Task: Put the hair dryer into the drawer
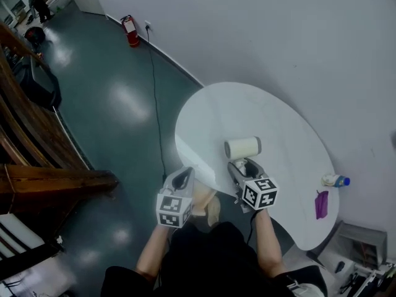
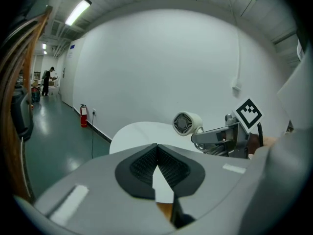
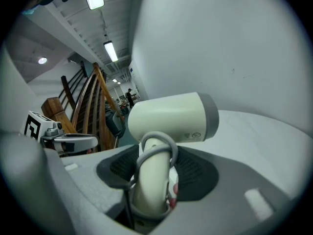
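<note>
Hair dryer [image 1: 242, 148] over the white table's [image 1: 278, 113] near edge, barrel level and crosswise, grille end toward left gripper [image 2: 156, 151], handle pinched by right gripper [image 3: 152, 177], left gripper's jaws pressed together.

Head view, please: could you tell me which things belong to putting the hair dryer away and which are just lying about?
Job: hair dryer, its handle clamped in the right gripper; left gripper, shut and empty. No drawer is in view.
Lying about: white bottle with a blue cap and purple item on the table; fire extinguisher.
</note>
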Demonstrator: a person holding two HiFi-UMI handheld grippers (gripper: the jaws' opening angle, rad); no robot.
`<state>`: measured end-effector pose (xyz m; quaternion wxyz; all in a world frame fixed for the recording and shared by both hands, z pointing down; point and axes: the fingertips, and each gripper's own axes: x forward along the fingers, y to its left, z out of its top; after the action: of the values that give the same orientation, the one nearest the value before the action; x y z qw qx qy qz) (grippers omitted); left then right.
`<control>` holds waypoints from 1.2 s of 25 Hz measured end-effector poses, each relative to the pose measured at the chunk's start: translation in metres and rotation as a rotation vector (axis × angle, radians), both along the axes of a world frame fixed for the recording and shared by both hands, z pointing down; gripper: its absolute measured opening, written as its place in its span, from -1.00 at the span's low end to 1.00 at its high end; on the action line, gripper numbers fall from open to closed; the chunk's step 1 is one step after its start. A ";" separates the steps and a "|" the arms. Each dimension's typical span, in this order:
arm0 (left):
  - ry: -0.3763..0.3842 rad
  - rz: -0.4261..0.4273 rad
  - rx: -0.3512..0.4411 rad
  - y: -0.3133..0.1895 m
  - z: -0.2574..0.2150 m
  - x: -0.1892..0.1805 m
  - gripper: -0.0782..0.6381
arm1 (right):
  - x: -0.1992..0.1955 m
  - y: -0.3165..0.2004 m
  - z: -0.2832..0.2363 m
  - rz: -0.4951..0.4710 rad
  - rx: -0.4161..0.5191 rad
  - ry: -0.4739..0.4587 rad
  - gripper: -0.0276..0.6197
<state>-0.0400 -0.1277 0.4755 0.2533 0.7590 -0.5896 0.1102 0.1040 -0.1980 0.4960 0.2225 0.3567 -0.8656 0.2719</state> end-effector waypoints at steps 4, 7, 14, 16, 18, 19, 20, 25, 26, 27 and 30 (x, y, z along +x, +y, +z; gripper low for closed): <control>-0.017 -0.091 0.002 0.019 0.000 -0.015 -0.76 | -0.023 0.012 0.002 -0.113 -0.006 -0.008 -0.19; -0.024 -0.162 0.003 0.037 -0.003 -0.027 -0.76 | -0.042 0.027 0.003 -0.196 -0.014 -0.013 -0.19; -0.041 -0.300 -0.006 0.073 0.000 -0.049 -0.76 | -0.076 0.057 0.008 -0.360 -0.023 -0.013 -0.19; -0.039 -0.339 -0.009 0.085 0.004 -0.055 -0.76 | -0.086 0.065 0.011 -0.403 -0.026 -0.012 -0.19; -0.033 -0.376 -0.015 0.097 0.007 -0.058 -0.76 | -0.094 0.074 0.014 -0.443 -0.031 -0.010 -0.19; -0.031 -0.394 -0.018 0.102 0.008 -0.059 -0.76 | -0.097 0.078 0.015 -0.462 -0.033 -0.009 -0.19; -0.030 -0.412 -0.020 0.107 0.009 -0.060 -0.76 | -0.101 0.083 0.017 -0.482 -0.035 -0.007 -0.19; -0.033 -0.481 -0.027 0.133 0.018 -0.063 -0.76 | -0.113 0.104 0.029 -0.570 -0.046 0.004 -0.19; -0.031 -0.494 -0.031 0.138 0.022 -0.061 -0.76 | -0.114 0.108 0.032 -0.584 -0.050 0.006 -0.19; -0.031 -0.506 -0.033 0.142 0.025 -0.060 -0.76 | -0.114 0.112 0.035 -0.598 -0.052 0.008 -0.19; -0.038 -0.540 -0.027 0.154 0.031 -0.057 -0.76 | -0.114 0.127 0.047 -0.640 -0.061 0.017 -0.19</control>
<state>-0.0970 0.0266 0.5062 0.2724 0.5686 -0.7738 0.0607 -0.0096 -0.0712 0.5427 0.3145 0.0620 -0.9235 0.2109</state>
